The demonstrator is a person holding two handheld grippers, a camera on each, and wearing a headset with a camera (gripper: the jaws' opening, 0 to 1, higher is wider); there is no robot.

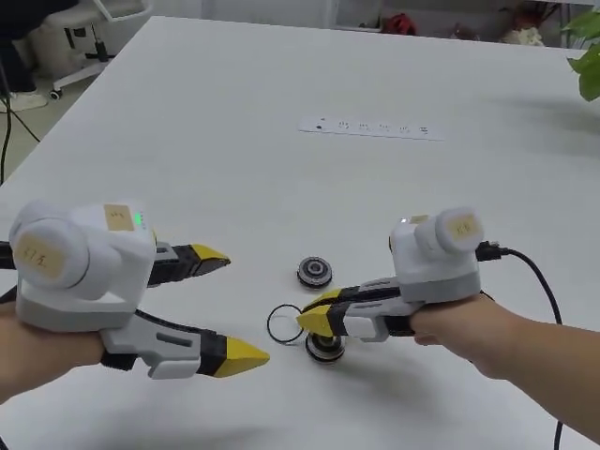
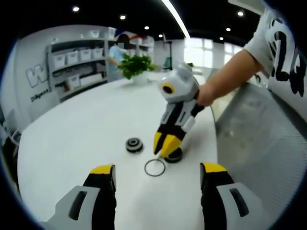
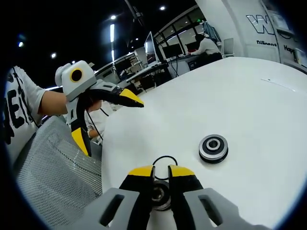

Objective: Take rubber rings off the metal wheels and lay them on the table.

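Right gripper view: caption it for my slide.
Right gripper over one metal wheel, a loose rubber ring on the table ahead, second wheel nearby.

1. From the head view we look forward and down across the white table (image 1: 281, 84). We stand behind both grippers, and the left gripper (image 1: 246, 307) and right gripper (image 1: 314, 319) sit large in the lower frame.
2. The left gripper view puts us low over the table, looking along its own jaws at the right gripper nearby.
3. The right gripper view puts us lower and closer still, facing back towards the left gripper.
4. All three views share the loose ring (image 1: 284, 323), the near wheel (image 1: 325, 346) and the far wheel (image 1: 315, 271).
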